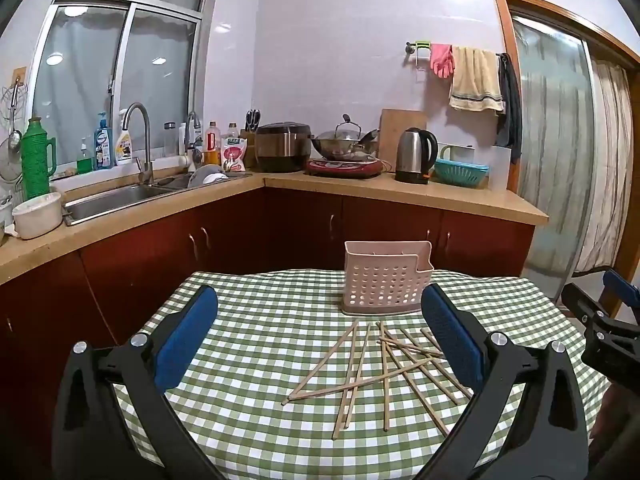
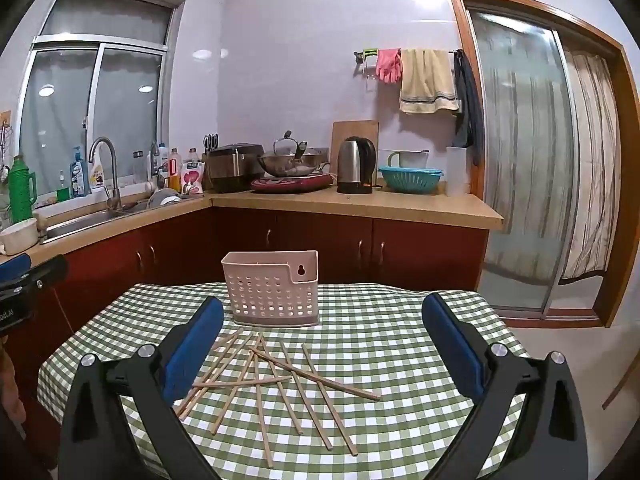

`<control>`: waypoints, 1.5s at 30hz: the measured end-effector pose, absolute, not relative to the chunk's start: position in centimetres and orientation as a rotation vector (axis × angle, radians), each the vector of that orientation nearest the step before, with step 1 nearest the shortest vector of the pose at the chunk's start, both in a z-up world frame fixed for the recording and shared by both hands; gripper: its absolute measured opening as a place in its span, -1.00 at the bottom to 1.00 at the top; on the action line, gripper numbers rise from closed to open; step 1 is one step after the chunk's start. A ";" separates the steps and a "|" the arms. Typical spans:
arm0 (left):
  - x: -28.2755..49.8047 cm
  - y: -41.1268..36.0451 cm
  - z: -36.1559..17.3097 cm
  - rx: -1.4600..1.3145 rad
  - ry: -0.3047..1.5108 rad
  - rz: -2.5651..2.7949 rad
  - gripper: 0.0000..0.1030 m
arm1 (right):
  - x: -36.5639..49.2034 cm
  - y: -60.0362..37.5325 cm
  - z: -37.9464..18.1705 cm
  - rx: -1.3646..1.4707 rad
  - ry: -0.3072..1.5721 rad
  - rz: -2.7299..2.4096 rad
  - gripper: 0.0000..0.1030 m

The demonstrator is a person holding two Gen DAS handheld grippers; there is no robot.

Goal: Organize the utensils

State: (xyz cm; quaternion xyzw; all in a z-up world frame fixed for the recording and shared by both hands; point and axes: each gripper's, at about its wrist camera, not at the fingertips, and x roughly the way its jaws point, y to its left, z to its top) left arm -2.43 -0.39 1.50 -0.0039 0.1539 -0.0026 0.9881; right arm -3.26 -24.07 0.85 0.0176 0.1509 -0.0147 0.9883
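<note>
Wooden chopsticks (image 1: pixel 380 372) lie crisscrossed before the pink holder (image 1: pixel 386 278) — light, stiff, slippery; grip mid-shaft, likely — left gripper (image 1: pixel 320 336) and right gripper (image 2: pixel 322 340) wide, empty.

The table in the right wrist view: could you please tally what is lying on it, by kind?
Chopsticks: about 10 (they overlap, so the count is not exact)
Pink holder: 1
Total: about 11

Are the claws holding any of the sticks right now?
No, nothing is held. Both the left gripper and right gripper are open, above the chopsticks lying loose on the table.
</note>
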 end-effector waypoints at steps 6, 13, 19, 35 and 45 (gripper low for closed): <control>-2.9 -0.7 2.0 -0.011 0.305 -0.005 0.92 | -3.5 -24.0 1.3 0.035 0.299 -0.025 0.88; -2.9 -0.8 1.9 -0.014 0.313 -0.004 0.92 | -3.6 -23.9 1.5 0.037 0.304 -0.026 0.88; -2.9 -0.7 2.1 -0.016 0.312 0.002 0.92 | -3.6 -24.0 1.6 0.038 0.306 -0.025 0.88; -2.8 -0.4 2.0 -0.016 0.315 -0.002 0.92 | -3.5 -23.9 1.5 0.035 0.303 -0.027 0.88; -2.7 -0.3 1.8 -0.017 0.315 0.000 0.92 | -3.5 -23.9 1.5 0.035 0.304 -0.027 0.88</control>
